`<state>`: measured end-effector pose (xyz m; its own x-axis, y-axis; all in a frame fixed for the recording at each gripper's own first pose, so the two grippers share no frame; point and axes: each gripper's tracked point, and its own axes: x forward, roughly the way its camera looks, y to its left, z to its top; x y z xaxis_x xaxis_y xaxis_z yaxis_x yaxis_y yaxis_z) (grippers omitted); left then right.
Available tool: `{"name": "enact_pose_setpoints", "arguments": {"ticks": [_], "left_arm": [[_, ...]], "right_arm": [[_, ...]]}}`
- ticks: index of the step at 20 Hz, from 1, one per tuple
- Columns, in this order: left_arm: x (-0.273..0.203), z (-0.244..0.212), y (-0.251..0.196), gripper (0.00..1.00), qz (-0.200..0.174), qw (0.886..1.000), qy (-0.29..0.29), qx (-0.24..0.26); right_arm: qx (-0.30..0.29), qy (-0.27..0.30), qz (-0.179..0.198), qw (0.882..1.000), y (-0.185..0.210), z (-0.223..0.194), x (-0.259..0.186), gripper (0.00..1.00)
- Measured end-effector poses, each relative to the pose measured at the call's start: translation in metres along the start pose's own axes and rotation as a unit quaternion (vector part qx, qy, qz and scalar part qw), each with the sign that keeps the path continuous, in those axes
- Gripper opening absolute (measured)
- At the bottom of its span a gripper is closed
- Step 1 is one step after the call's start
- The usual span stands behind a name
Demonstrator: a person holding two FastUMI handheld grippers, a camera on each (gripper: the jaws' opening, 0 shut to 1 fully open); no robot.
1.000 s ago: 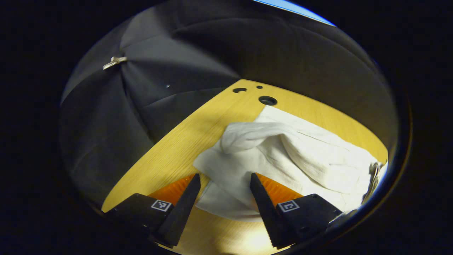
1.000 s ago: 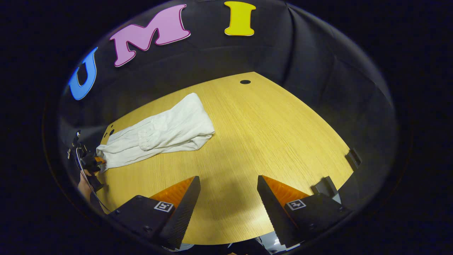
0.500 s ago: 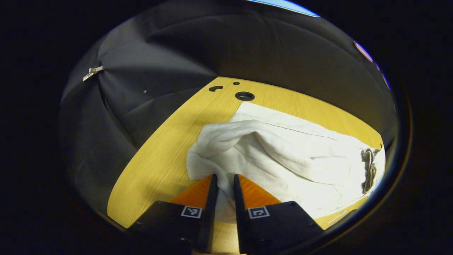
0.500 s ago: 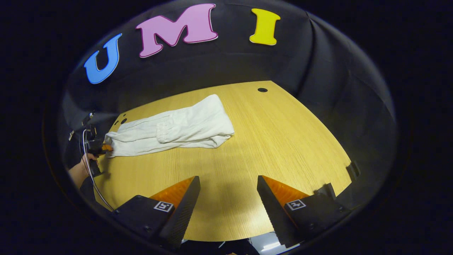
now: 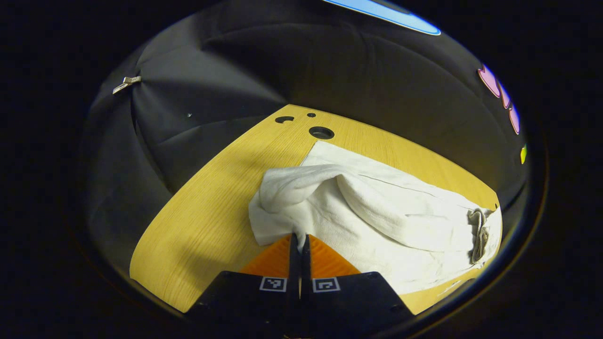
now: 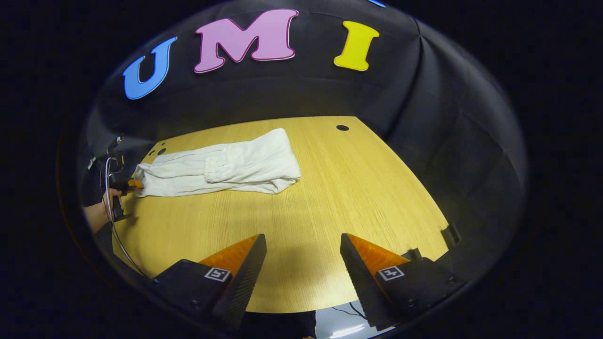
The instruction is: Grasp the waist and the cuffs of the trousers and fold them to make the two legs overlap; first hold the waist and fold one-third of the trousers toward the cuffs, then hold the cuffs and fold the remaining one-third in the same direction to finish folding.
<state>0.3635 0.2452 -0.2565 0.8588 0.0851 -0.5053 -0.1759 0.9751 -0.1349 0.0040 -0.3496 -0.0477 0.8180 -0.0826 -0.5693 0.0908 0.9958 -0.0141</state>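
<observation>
The white trousers [image 6: 221, 164] lie on the desk [image 6: 358, 197] as one long bundle, stretched along the far edge from the far left corner toward the middle. The long axis runs left to right across the right gripper view. The left gripper [image 5: 299, 242] is clamped on the cloth at the left end of that bundle, both fingers pressed together with fabric pinched between them; in the right gripper view it sits at that same end [image 6: 126, 184], held by a hand [image 6: 101, 212]. Which end this is, waist or cuffs, I cannot tell for sure, though a drawstring knot [image 5: 478, 230] shows at the opposite end in the left gripper view.

The right gripper [image 6: 301, 256] hangs spread wide with nothing between its fingers, above the near edge of the desk, well apart from the trousers. The free right end of the bundle lies ahead of it and to its left, so reaching that end probably falls to this hand.
</observation>
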Motion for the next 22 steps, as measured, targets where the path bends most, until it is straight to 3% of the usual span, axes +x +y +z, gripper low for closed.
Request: {"name": "enact_pose_setpoints", "arguments": {"ticks": [4,9,22], "left_arm": [[-0.012,0.009,-0.003,0.06,0.008,1.0,-0.016,-0.017],[-0.053,0.058,-0.043,0.06,-0.01,0.997,-0.077,-0.007],[-0.181,0.138,-0.265,0.05,-0.098,0.977,-0.189,-0.032]], "right_arm": [[0.011,-0.003,-0.011,1.0,-0.024,0.004,0.001,0.97],[0.013,-0.007,-0.004,1.0,-0.055,0.016,0.014,0.97],[-0.038,-0.033,0.051,0.997,-0.127,0.065,0.066,0.97]]}}
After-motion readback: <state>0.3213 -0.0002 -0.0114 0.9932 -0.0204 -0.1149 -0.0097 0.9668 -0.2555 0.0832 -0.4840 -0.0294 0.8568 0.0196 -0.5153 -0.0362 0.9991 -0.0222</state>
